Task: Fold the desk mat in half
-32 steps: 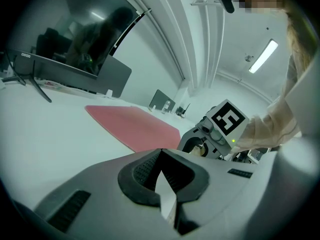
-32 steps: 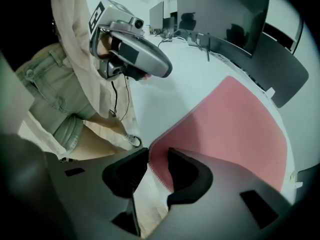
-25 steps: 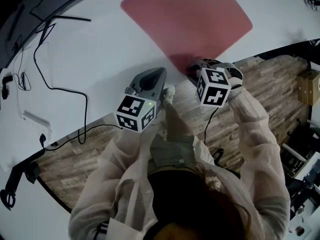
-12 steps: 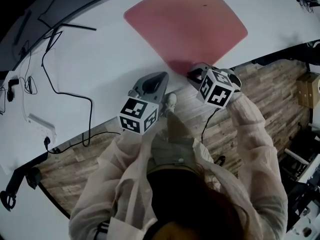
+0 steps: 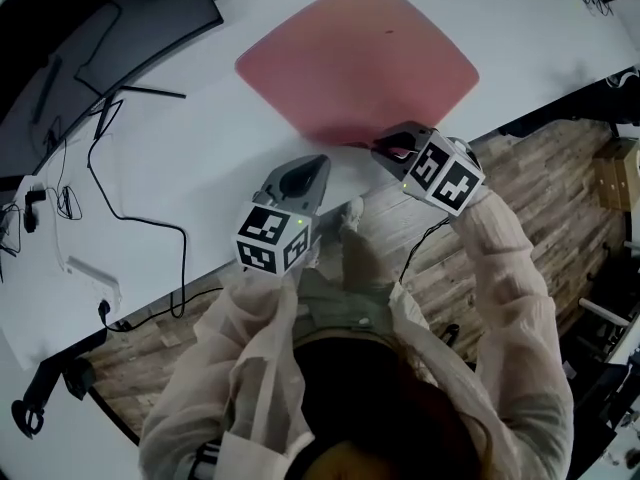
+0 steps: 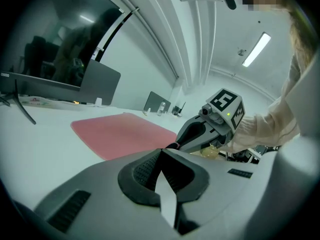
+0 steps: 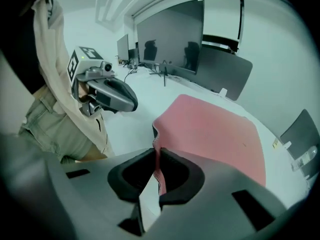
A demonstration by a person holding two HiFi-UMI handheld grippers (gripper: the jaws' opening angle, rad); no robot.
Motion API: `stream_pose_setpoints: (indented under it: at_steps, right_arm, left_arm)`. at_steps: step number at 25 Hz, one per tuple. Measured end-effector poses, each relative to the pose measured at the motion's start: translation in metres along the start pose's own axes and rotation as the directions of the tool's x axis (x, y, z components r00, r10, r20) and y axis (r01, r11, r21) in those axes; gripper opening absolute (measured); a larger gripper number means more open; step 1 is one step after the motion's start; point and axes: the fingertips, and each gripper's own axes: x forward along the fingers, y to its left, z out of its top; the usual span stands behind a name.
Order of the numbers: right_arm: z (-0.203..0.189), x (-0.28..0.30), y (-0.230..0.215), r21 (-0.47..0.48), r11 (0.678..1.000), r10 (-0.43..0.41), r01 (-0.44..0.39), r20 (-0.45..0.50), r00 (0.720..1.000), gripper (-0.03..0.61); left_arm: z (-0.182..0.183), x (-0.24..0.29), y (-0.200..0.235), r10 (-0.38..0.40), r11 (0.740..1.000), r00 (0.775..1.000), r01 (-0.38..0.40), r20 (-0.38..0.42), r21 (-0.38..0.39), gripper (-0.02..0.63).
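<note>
Pink mat (image 5: 360, 63) with rounded corners, spread on a white table (image 5: 200, 138) and reaching from the front edge toward the far side. Mostly flat; only the near corner raised off the surface and curled upward.

That corner pinched in the right gripper (image 5: 395, 150). In the right gripper view, dark pads (image 7: 172, 171) pressed together on the thin pink edge, with the rest of the sheet stretching away beyond them. Marker cube turned toward the camera in the head view, held over the table's front edge.

To its left, the left gripper (image 5: 305, 173), also at the front edge, near the raised corner but apart from the mat. Fingers pressed together in the left gripper view, nothing between them. Cannot tell whether it touches the table.

Pale sleeves (image 5: 510, 268) running back from both tools toward the bottom of the head view.

Farther out: black cables (image 5: 130, 183) looping across the table's left part, a dark monitor (image 5: 140, 38) at the far left, and wood-plank floor (image 5: 540, 168) below the front edge.
</note>
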Motion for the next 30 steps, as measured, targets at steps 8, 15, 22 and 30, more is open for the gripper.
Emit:
stream_pose_setpoints:
  at_steps: [8, 15, 22, 30]
  right_arm:
    - [0.010, -0.031, -0.070, 0.074, 0.996, -0.064, 0.053, 0.152, 0.986, 0.051]
    - [0.010, -0.051, -0.119, 0.064, 0.992, -0.121, 0.111, 0.197, 0.973, 0.050]
    - [0.004, -0.062, -0.159, 0.103, 0.981, -0.185, 0.167, 0.213, 0.959, 0.049]
    - [-0.019, -0.075, -0.201, 0.193, 0.954, -0.268, 0.228, 0.216, 0.939, 0.049]
  left_arm:
    - [0.028, 0.044, 0.010, 0.070, 0.998, 0.997, -0.070, 0.026, -0.001, 0.023]
    - [0.047, 0.079, 0.009, 0.085, 0.996, 0.996, -0.085, 0.033, -0.002, 0.023]
    - [0.060, 0.102, 0.015, 0.103, 0.995, 0.994, -0.103, 0.037, -0.002, 0.023]
    - [0.070, 0.120, 0.028, 0.132, 0.991, 0.991, -0.132, 0.030, 0.006, 0.023]
